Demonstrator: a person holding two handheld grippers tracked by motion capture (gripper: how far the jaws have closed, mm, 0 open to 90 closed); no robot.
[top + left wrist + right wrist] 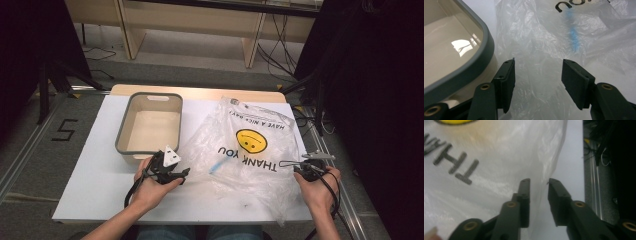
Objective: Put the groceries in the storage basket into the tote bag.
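**Plastic bag approached at both side edges**

Plastic bag (245, 150) film is seen between the jaws of both grippers. In the left gripper view the jaws are held wide apart, with crumpled clear film (536, 75) lying in the gap and nothing yet pinched. In the right gripper view the jaws are set closer, a narrow gap remaining, and the bag's right edge (544, 177) runs up between them; whether the film is already touched cannot be told.

In the high view the left gripper (181, 175) is placed at the lower centre-left of the frame, at the bag's left margin, and the right gripper (287, 163) at the lower right, at the bag's right margin. The bag is spread flat over the centre-right of the white table (95, 180), its yellow smiley face (251, 140) and black lettering turned away from the person. A small blue item (573, 33) is seen through the film in the upper right of the left gripper view. A grey-rimmed tub (149, 125) stands just left of the bag, its rim close beside the left jaw.

The step in hand is judged to be a two-sided grasp of the bag. It is best done if a fold of film is gathered fully between the pads before closing, if the tub rim is kept clear of the left jaw, and if both grips are closed together, so that the thin film is not torn or slipped.
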